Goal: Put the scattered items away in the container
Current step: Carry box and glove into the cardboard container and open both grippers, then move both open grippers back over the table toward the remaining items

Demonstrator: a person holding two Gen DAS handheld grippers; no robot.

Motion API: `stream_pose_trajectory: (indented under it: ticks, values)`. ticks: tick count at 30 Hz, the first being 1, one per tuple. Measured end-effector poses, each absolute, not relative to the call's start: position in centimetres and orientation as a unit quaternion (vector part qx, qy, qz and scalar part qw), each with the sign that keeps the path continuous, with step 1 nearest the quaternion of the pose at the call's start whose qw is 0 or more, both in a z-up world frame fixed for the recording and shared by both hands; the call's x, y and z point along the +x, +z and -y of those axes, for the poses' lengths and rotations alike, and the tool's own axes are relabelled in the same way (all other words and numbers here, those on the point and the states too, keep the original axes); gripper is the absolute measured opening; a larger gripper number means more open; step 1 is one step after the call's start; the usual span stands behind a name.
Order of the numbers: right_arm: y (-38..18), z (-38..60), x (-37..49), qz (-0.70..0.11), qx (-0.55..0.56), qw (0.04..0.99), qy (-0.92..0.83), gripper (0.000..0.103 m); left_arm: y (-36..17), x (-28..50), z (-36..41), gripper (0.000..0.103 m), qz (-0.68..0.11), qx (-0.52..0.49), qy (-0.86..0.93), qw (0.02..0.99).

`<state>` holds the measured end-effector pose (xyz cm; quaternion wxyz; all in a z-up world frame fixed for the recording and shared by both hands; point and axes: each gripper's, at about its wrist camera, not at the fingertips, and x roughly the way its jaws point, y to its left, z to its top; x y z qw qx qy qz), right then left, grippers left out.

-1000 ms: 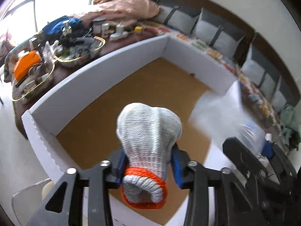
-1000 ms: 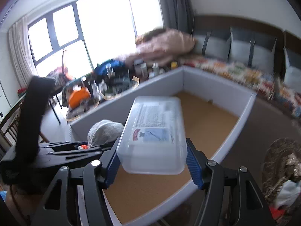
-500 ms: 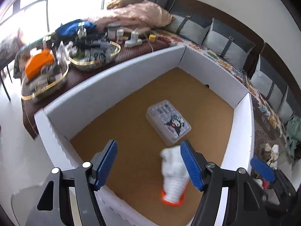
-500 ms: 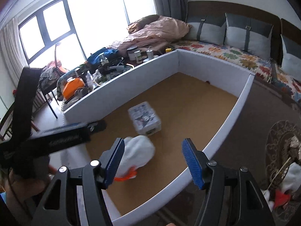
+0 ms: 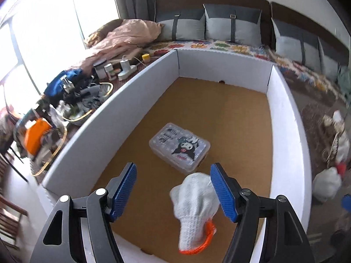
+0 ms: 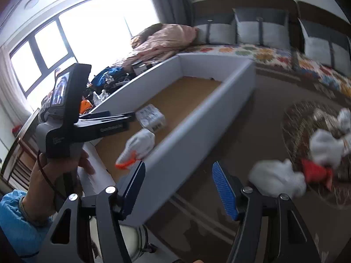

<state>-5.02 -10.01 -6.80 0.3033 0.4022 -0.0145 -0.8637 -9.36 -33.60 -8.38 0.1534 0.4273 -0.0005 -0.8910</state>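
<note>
Sofa cushions (image 5: 232, 25) and a patterned cover fill the back of the room, with a pink blanket (image 5: 122, 37) heaped at the window end. In front of them we see the container (image 5: 221, 70), a wide white-walled box with a brown floor. A cluttered table (image 5: 72, 100) stands just beside its left wall, carrying jars, trays and an orange item. On the other side, a brown rug (image 6: 316, 144) holds more scattered items: several white gloves (image 6: 278, 178) and something red, all blurred.

Inside the container we find two of the task's things. A clear plastic case (image 5: 179, 148) with a cartoon print on its lid lies flat near the middle of the floor. A white knit glove (image 5: 195, 206) with an orange cuff lies near the front wall, close to the case; whether they touch we cannot tell.

We hold the left gripper (image 5: 173, 190) above the container's front edge, its blue pads spread wide with nothing between them; the glove shows below, beside the right pad. Our right gripper (image 6: 178, 186) is outside the container's right wall, over the floor, jaws likewise apart and empty.
</note>
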Motion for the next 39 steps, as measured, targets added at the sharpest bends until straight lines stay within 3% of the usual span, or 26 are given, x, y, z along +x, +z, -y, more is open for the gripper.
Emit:
stream_pose_trajectory:
  ticks: [5, 13, 15, 16, 17, 28, 39]
  values:
    - [-7.4, 5.8, -4.2, 0.031, 0.41, 0.278, -0.868, 0.065, -8.8, -8.0, 33.9, 0.069, -0.041, 0.449, -0.879, 0.155]
    - [-8.6, -1.5, -2.9, 0.061, 0.411, 0.223, -0.882, 0.065, -6.6, -5.9, 31.6, 0.07, -0.04, 0.412, -0.893, 0.175]
    - [-9.1, -3.7, -2.5, 0.068, 0.411, 0.201, -0.887, 0.065, -4.8, -5.1, 30.3, 0.08, -0.037, 0.384, -0.904, 0.182]
    - [-9.3, -4.8, -2.3, 0.071, 0.41, 0.19, -0.889, 0.065, -4.0, -4.8, 29.5, 0.099, -0.035, 0.373, -0.91, 0.179]
    - [-9.6, -5.9, -2.1, 0.075, 0.409, 0.179, -0.892, 0.065, -3.0, -4.4, 28.3, 0.103, -0.033, 0.36, -0.916, 0.173]
    - [-11.8, -16.9, 0.8, 0.126, 0.402, 0.068, -0.904, 0.065, 3.3, -2.4, 13.4, 0.103, 0.009, 0.309, -0.949, 0.063]
    - [-11.8, -23.2, 3.3, 0.126, 0.37, -0.026, -0.92, 0.065, -1.5, -2.3, 1.8, 0.103, 0.02, 0.362, -0.931, -0.042]
